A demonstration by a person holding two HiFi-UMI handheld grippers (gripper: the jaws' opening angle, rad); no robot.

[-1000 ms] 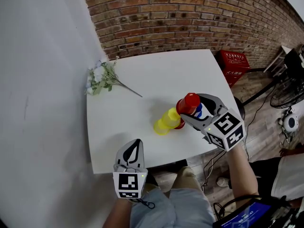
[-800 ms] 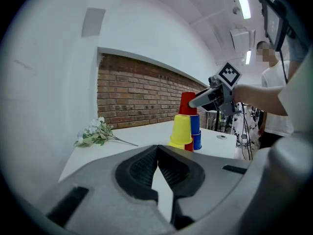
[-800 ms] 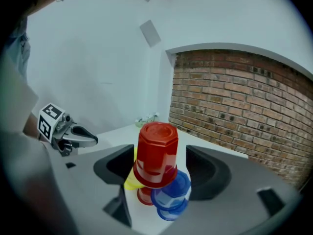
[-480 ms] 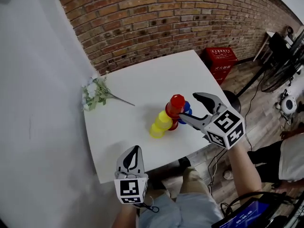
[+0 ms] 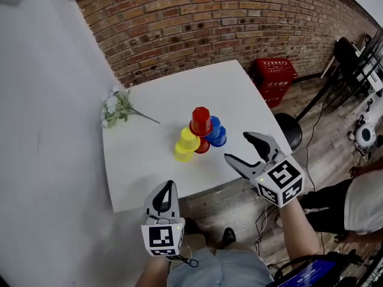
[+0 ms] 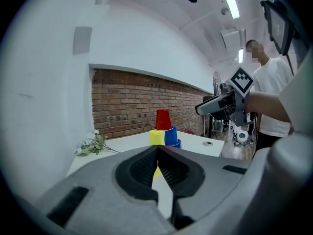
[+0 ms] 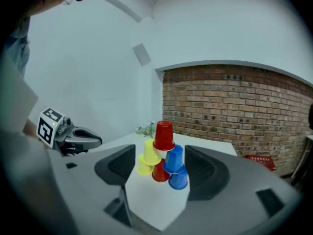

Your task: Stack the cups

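Partly hidden from view
The bottom red plastic cup (image 7: 160, 174) is half covered by the yellow plastic cups (image 7: 151, 152) and blue plastic cups (image 7: 174, 158) stacked against it.

Bright, even light; fisheye edges curve and darken.

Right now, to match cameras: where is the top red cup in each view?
Head view: top red cup centre, crowning the pile.
Left gripper view: top red cup centre, above shut jaws.
Right gripper view: top red cup centre, beyond open jaws.
Shared landmark: brick wall behind.
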